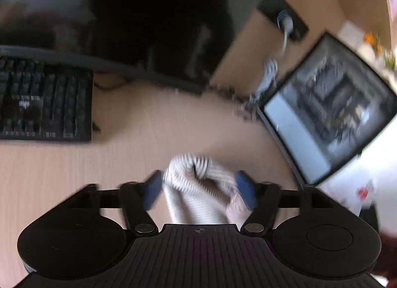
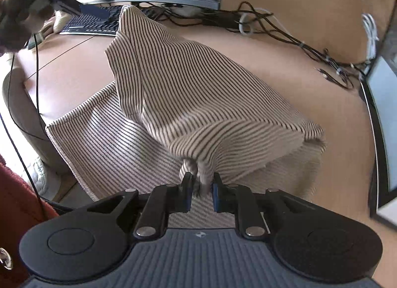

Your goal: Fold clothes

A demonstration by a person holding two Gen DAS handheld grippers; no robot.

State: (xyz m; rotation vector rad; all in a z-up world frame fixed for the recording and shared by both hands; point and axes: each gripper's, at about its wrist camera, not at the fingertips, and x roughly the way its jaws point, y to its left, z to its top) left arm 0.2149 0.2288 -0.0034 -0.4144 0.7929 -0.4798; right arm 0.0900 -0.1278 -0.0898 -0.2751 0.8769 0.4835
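The whole left wrist view is smeared: the keyboard (image 1: pixel 44 104) keys cannot be read, and the tilted screen (image 1: pixel 330 116) at right shows only a grey blur. Far left in the right wrist view, the left gripper (image 2: pixel 82 2) is blurred, its jaws unreadable there.

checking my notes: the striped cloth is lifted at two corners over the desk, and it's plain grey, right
Not quite: the cloth is lifted at two corners over the desk, but it is not plain grey. The right wrist view shows cream fabric with thin dark stripes.
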